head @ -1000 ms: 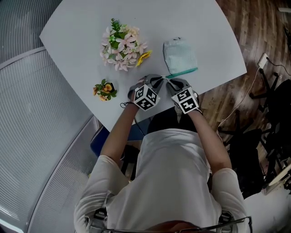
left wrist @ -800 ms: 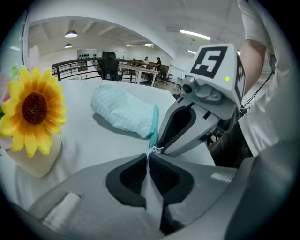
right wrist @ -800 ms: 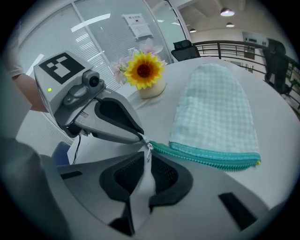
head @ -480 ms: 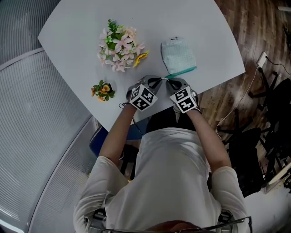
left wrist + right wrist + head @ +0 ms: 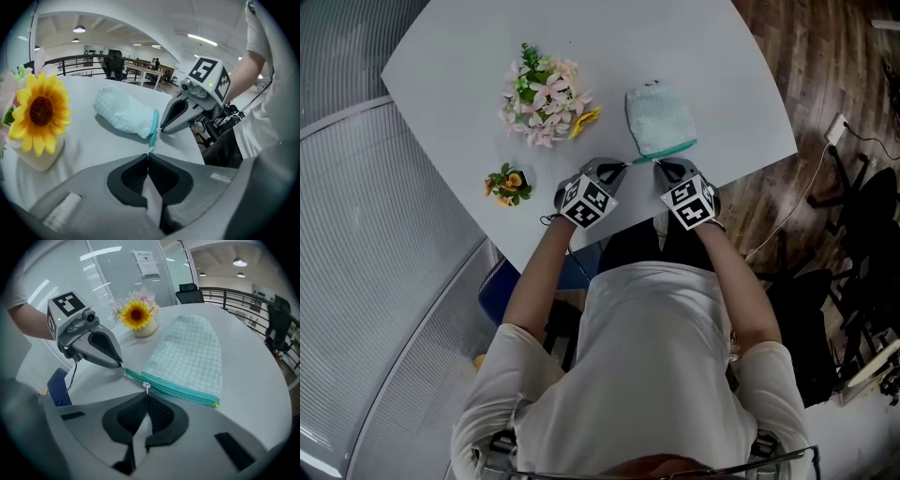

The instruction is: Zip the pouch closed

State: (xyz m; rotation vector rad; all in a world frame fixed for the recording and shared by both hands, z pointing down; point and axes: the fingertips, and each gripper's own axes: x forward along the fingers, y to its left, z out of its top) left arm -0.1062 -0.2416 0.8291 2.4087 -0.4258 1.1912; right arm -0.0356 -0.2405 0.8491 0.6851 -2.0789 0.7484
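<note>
Jaws are clamped shut — left gripper (image 5: 148, 157) on the pouch (image 5: 123, 114)'s zipper tape (image 5: 153, 129), right gripper (image 5: 146, 395) on its pull (image 5: 146, 387) — tips held close together.

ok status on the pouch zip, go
Left gripper shut on teal zipper tape end of pale green checked fabric pouch. Right gripper shut on white zipper pull, near that end. Flowers stand apart, nothing in the way.

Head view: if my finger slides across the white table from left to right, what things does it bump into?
little yellow-and-orange flower plant → big bunch of pink flowers → mint-green zip pouch
</note>
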